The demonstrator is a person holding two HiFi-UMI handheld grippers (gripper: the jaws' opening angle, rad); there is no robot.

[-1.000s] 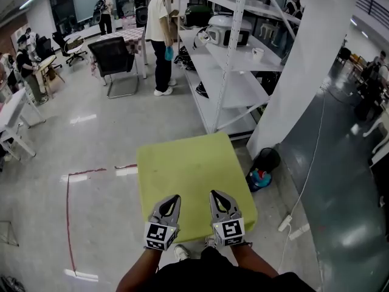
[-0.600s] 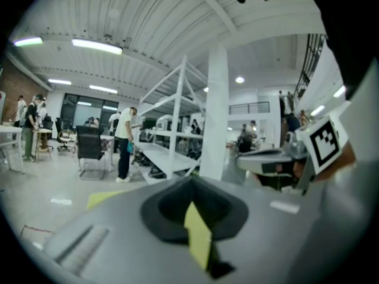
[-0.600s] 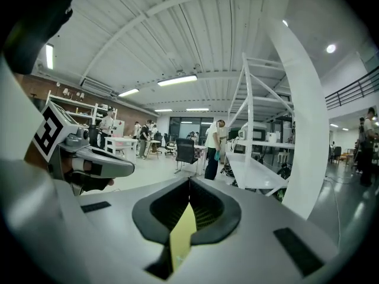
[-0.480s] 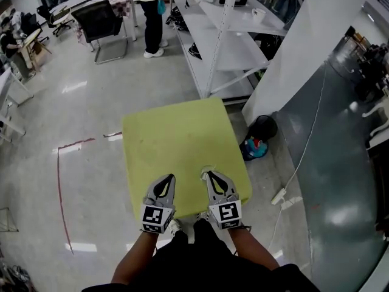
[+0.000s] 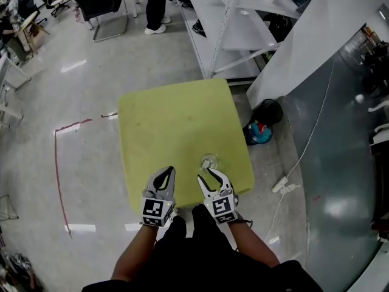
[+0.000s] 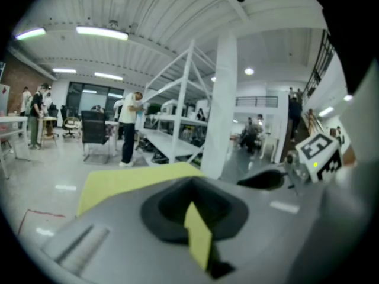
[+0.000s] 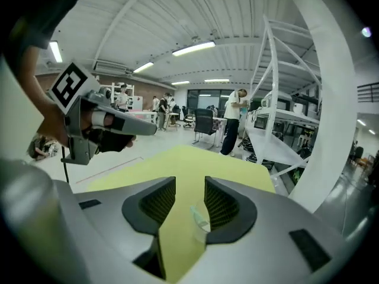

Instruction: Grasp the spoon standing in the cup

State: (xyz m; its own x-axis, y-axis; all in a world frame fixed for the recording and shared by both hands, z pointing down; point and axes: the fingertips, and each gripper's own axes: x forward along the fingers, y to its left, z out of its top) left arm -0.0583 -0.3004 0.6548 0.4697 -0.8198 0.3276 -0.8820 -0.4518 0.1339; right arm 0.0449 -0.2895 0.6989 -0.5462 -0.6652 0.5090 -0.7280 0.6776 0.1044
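A small clear cup (image 5: 208, 162) stands near the front right of the yellow-green table (image 5: 170, 120). The spoon in it is too small to make out in the head view. In the right gripper view the cup (image 7: 200, 222) shows low between the jaws, close to the right one, with a pale sliver in it. My right gripper (image 5: 205, 174) is just short of the cup and its jaws are opening; nothing is pressed between them (image 7: 189, 185). My left gripper (image 5: 163, 175) hangs shut and empty beside it, over the table's front edge.
White metal shelving (image 5: 231, 17) and a white pillar (image 5: 304, 47) stand behind the table. A black bag with a coloured bundle (image 5: 262, 123) lies on the floor at the table's right. A black chair (image 5: 100, 5) and a standing person (image 5: 155, 5) are farther back.
The head view has tilted down, so the table sits higher in the frame and the cup has come into sight. The right gripper's jaws have parted and turned toward the cup.
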